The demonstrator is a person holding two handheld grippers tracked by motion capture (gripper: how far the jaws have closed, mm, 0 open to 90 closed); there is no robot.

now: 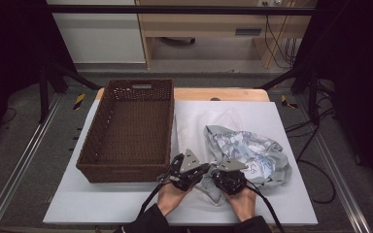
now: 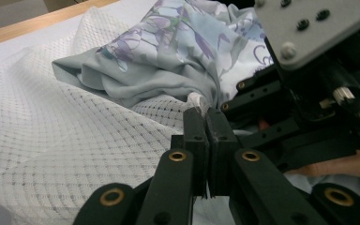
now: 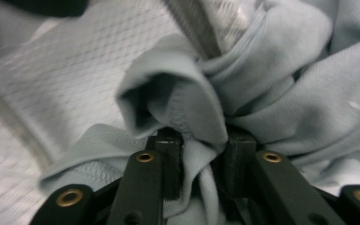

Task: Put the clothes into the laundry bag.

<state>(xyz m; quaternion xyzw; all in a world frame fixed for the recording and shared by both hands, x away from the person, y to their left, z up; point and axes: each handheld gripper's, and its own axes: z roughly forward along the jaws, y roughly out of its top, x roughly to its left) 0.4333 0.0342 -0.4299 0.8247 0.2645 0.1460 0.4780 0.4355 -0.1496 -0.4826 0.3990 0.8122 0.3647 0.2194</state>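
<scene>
A crumpled grey garment with a floral print (image 1: 252, 150) lies on a white mesh cloth (image 1: 194, 121) to the right of a brown wicker basket (image 1: 126, 172). Both grippers are close together at the garment's near left corner. My left gripper (image 1: 201, 169) is shut, and in the left gripper view its jaws (image 2: 207, 112) pinch a bit of the mesh cloth's (image 2: 75, 140) edge just below the garment (image 2: 178, 47). My right gripper (image 1: 217, 171) is pressed into the garment. In the right gripper view a grey fold (image 3: 187, 108) sits loosely between its parted jaws (image 3: 201, 140).
The basket is empty and stands at the left of the white table mat (image 1: 102, 204). The other gripper's grey plate (image 2: 309, 23) looms close on the right in the left gripper view. Black frame bars and cables surround the table.
</scene>
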